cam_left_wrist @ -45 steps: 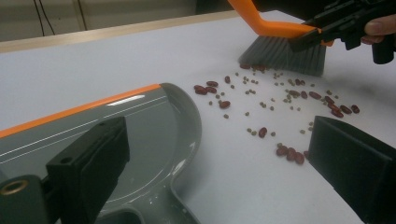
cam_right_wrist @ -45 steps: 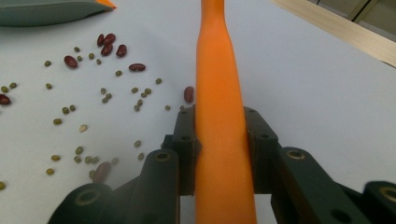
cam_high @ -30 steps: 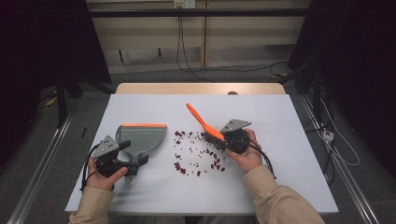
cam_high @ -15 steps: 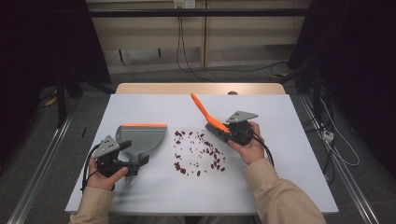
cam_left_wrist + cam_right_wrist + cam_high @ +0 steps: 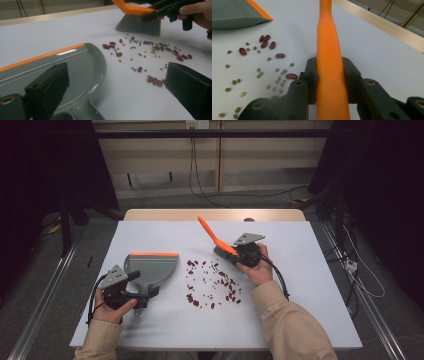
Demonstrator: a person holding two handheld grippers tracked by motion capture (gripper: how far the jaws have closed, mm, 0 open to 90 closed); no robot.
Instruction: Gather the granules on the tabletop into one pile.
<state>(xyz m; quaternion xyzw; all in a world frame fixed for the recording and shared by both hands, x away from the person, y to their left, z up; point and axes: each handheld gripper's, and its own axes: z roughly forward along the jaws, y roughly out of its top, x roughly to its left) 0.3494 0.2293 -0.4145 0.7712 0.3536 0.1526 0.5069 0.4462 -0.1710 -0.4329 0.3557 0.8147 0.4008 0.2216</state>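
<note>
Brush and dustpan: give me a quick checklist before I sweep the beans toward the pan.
1. Right gripper shut on the brush handle: ok.
2. Bristles on the far side of the beans from the dustpan: ok.
3. Bristles touching the table: cannot tell.
4. Dustpan's orange lip facing the beans: not ok, the lip is on the far edge and the beans lie beside the pan.
5. Left gripper gripping the dustpan handle: cannot tell, its fingers stand wide apart.

Both forearms wear beige long sleeves (image 5: 295,325). The left tongs (image 5: 131,287) and right tongs (image 5: 239,254) are black, each topped by a grey three-cornered plate and trailing a black cable. Up close, the jaws are blocky black pieces with round screw holes.
</note>
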